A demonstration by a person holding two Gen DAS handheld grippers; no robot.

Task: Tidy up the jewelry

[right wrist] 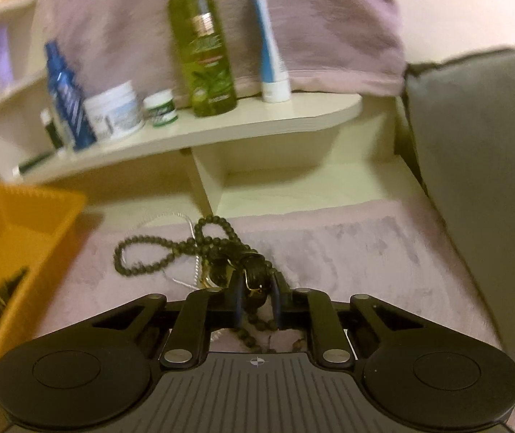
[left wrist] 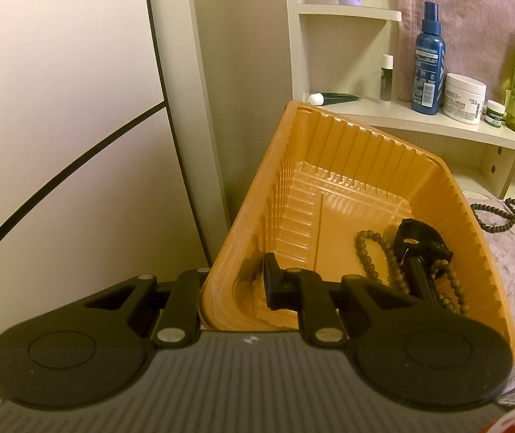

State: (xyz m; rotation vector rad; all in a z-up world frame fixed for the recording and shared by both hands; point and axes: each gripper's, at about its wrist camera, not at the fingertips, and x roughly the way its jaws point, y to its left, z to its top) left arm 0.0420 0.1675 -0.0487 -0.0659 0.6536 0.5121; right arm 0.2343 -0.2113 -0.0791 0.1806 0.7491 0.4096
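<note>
My left gripper (left wrist: 237,281) is shut on the near wall of an orange ribbed tray (left wrist: 366,133), one finger inside and one outside. In the tray lie a brown bead bracelet (left wrist: 369,252) and a black clip-like piece (left wrist: 418,249). In the right wrist view the tray (right wrist: 22,223) is at the left, blurred. My right gripper (right wrist: 256,296) is down on a tangle of jewelry on a pink fuzzy cloth (right wrist: 366,252), shut on a black piece with a gold clasp (right wrist: 255,276). A dark bead necklace (right wrist: 142,249) and a white cord (right wrist: 163,220) trail off to the left of it.
A cream shelf (right wrist: 257,122) runs behind the cloth with a green bottle (right wrist: 203,54), a blue spray bottle (right wrist: 66,101), a white jar (right wrist: 115,112) and a blue-white tube (right wrist: 270,54). A grey cushion (right wrist: 481,144) borders the right side. A pale wall panel (left wrist: 59,108) stands left of the tray.
</note>
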